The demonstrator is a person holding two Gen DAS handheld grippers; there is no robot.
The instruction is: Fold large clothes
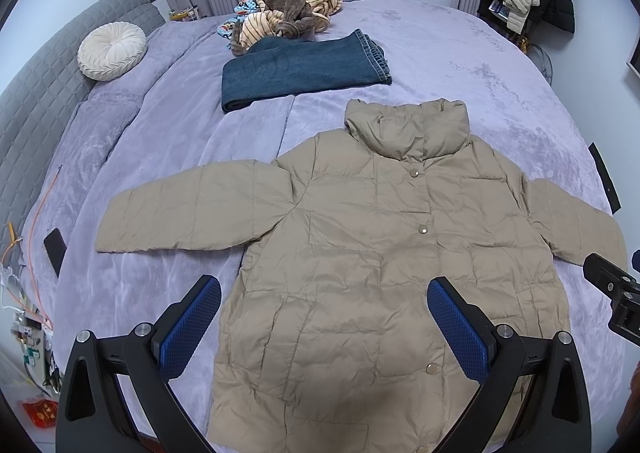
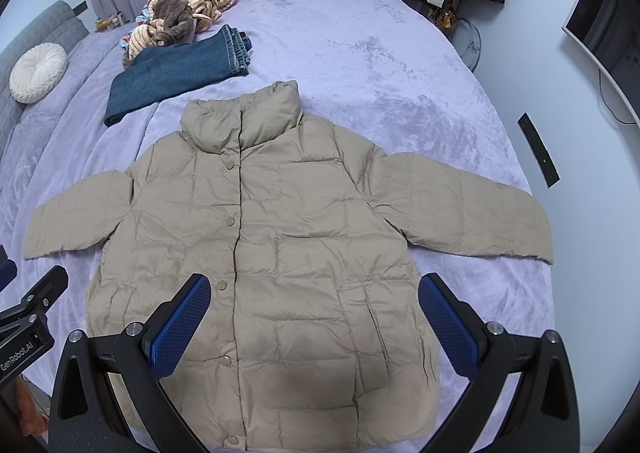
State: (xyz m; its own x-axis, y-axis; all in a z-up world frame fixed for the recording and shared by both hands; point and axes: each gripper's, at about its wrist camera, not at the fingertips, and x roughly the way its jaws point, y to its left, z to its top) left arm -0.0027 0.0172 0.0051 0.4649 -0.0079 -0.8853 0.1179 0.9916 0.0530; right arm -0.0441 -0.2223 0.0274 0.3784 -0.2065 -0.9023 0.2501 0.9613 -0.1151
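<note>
The beige puffer jacket (image 1: 360, 253) lies flat on the bed (image 1: 460, 65), front side up, snapped shut, both sleeves spread out. Left of the jacket, a round white cushion (image 1: 112, 51) leans on the grey headboard. Beyond the jacket's collar lie folded jeans (image 1: 300, 69) and a heap of striped clothes (image 1: 292, 9). The left gripper (image 1: 324, 317) and the right gripper (image 2: 314, 313) hang above the jacket's lower part — fingers released, spread wide, grasping nothing.
</note>
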